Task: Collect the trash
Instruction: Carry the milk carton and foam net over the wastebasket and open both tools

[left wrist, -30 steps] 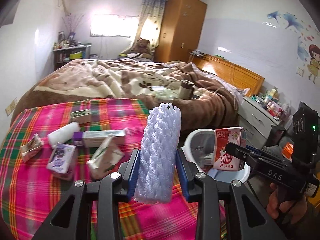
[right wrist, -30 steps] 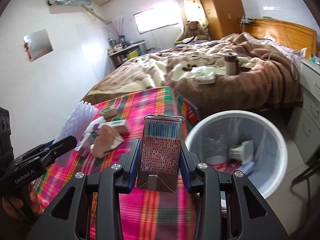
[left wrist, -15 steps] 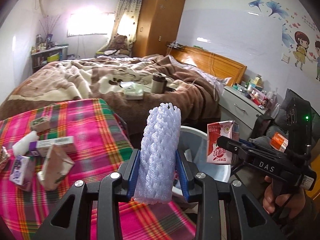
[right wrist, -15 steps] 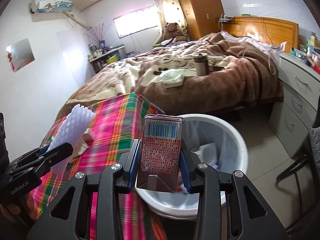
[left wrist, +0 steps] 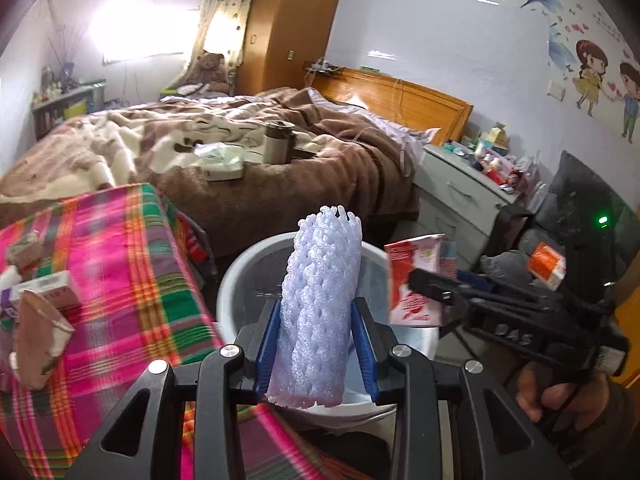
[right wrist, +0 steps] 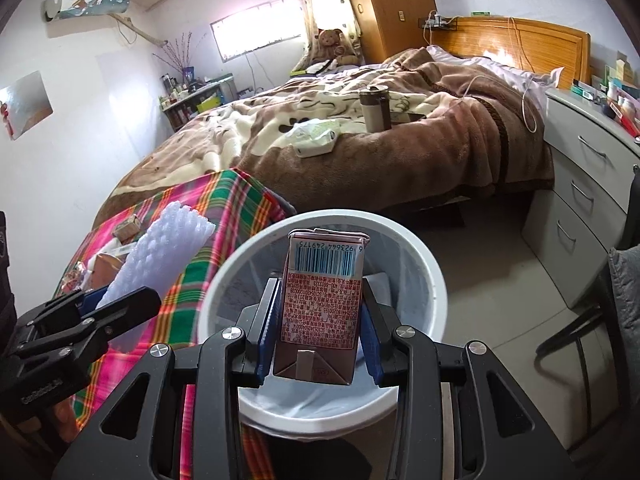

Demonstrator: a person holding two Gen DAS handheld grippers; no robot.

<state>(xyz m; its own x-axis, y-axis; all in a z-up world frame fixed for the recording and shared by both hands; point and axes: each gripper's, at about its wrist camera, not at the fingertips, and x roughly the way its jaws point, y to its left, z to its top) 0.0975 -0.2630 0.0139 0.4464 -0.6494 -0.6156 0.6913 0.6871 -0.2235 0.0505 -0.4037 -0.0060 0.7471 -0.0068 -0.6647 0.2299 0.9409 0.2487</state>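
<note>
While poised over trash bin (right wrist: pixel 434 276), right gripper (right wrist: pixel 319 334) clamps milk carton (right wrist: pixel 320 300); left gripper (left wrist: pixel 312 346) clamps foam net (left wrist: pixel 316 304).

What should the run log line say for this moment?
left hand-held gripper: shut on foam net | right hand-held gripper: shut on milk carton | both over trash bin

The foam net (left wrist: pixel 318 312) hides most of the inside of the bin (left wrist: pixel 240 276) in the left wrist view. In the right wrist view the carton (right wrist: pixel 322 308) covers the bin's bottom. The boxes (left wrist: pixel 44 294) on the table (left wrist: pixel 120 264) are blurred and cut by the left edge. The small things on the dresser (left wrist: pixel 464 184) are too small to name.
</note>
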